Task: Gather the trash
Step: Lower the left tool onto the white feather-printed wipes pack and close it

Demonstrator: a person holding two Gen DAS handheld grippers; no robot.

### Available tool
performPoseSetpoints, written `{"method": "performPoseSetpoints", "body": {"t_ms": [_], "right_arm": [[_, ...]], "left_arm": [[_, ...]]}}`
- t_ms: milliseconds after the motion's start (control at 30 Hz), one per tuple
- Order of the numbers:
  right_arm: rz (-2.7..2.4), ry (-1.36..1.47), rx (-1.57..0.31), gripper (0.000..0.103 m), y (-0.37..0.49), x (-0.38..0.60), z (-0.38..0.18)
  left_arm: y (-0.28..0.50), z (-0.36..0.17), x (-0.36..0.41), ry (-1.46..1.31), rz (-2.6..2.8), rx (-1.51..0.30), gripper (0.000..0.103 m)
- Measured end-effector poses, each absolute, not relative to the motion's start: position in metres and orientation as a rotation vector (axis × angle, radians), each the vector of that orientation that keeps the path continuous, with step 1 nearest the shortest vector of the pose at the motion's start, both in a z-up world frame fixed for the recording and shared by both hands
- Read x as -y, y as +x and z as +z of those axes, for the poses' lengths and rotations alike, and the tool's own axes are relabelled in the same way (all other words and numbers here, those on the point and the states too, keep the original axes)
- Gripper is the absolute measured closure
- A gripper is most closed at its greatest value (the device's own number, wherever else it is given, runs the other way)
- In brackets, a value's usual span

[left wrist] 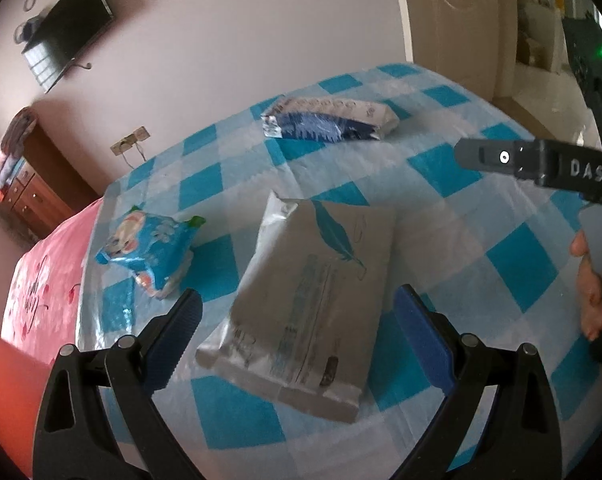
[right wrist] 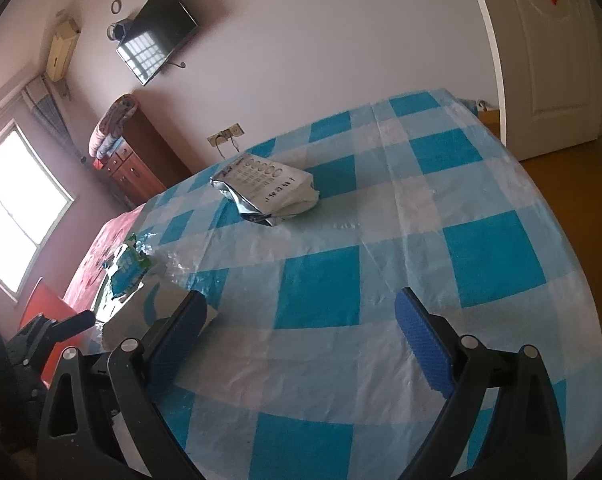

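Silver foil pouch lies flat on the checked worktop, directly ahead of the left hand-held gripper, long axis running away from it. Both grippers released, empty; the right hand-held gripper is farther off. Blue snack packet just left; crumpled foil bag beyond. Nothing obstructs.

Black hand-held gripper, blue ridged pads
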State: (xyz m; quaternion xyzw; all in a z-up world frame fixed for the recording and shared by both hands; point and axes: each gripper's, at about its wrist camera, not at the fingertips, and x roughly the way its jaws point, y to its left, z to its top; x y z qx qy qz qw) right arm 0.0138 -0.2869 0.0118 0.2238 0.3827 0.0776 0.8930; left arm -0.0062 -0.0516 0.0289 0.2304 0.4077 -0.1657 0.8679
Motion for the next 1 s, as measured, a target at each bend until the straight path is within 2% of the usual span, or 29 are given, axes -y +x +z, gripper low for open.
{"method": "performPoseSetpoints", "body": {"t_ms": [600,733,1000], "right_arm": [[0.245,0.506,-0.822,0.009,0.019,0.289,0.009],[0.249,0.517,-0.823,0.009,0.019,0.29,0.008],[0.251,0.506,-0.825,0.009,0.018,0.289,0.009]], "left_arm": [[0.018,0.007,0.06,0.452,-0.337,-0.905,0.007],[0.017,0.008,0.058,0.398,-0.354,-0.913,0.021],[0.009,0.009,0.057,0.358,-0.312,-0.899,0.026]]}}
